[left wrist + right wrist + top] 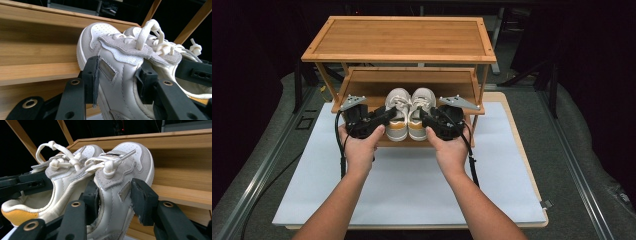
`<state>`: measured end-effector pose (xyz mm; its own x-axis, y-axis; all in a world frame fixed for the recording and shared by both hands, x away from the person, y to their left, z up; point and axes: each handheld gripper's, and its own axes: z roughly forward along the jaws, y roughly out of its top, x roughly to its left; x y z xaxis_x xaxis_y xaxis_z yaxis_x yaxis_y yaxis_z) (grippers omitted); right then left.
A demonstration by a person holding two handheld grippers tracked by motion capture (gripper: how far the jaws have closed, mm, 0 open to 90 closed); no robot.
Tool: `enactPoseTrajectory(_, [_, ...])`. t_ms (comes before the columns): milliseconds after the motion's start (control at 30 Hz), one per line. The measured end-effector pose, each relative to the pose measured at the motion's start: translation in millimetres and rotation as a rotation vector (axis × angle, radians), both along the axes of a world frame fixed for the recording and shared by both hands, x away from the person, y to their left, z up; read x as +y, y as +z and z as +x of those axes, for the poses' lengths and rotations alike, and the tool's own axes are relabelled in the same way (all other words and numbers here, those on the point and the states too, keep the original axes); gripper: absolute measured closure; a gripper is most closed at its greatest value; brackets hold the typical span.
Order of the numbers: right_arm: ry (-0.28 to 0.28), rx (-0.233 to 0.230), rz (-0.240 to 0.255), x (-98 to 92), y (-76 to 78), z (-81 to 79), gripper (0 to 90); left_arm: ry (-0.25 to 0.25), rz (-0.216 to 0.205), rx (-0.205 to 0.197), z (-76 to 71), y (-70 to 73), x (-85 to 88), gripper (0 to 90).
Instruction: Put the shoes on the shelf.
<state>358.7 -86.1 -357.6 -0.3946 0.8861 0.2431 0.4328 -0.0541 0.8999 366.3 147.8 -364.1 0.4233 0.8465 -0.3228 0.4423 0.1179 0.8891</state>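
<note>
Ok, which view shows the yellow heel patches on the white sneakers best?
The high view: both yellow heel patches face the camera between the tongs. The right gripper view catches one patch at its lower left; the left gripper view shows white sneaker sidewall instead.

Your forearms come in from the bottom edge and run forward, drawing nearer each other toward the hands. Your left hand [360, 143] wraps the left gripper [388, 114] from below, its jaws pointing right and clamped on the side wall of the left shoe [397, 114]. Your right hand [451, 148] cups the right gripper [424, 116], its jaws pointing left and clamped on the side of the right shoe [419, 113]. Both wrists are level, thumbs inward.
</note>
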Motion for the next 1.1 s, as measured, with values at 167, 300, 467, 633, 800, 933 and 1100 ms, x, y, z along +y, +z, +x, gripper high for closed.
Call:
enactPoseTrajectory(167, [0.0, 0.009, -0.005, 0.1, 1.8, 4.8, 59.0, -0.001, -0.001, 0.004, 5.4, 1.0, -0.1, 59.2])
enactPoseTrajectory(300, [0.001, 0.009, -0.002, 0.2, 2.8, 9.1, 58.9, 0.001, 0.007, 0.0, 9.4, 2.5, -0.8, 59.1])
enactPoseTrajectory(467, [-0.001, 0.007, -0.007, 0.1, 4.0, 16.5, 59.0, 0.003, 0.008, 0.0, 17.1, 3.5, -1.7, 59.2])
enactPoseTrajectory(633, [-0.005, 0.011, -0.01, -0.2, 4.7, 25.9, 59.0, 0.006, 0.002, 0.008, 27.0, 2.8, -2.5, 59.2])
enactPoseTrajectory(800, [-0.006, 0.015, -0.008, 0.9, 4.6, 36.1, 59.0, 0.014, 0.01, 0.006, 35.2, 4.4, -2.1, 59.2])
enactPoseTrajectory(933, [-0.007, 0.019, -0.012, 1.2, 5.3, 42.4, 59.0, 0.015, 0.01, 0.011, 43.1, 5.2, -3.2, 59.2])
enactPoseTrajectory(1100, [-0.013, 0.02, -0.003, 0.5, 3.6, 51.3, 59.0, 0.018, -0.001, 0.023, 51.4, 3.2, -3.1, 59.2])
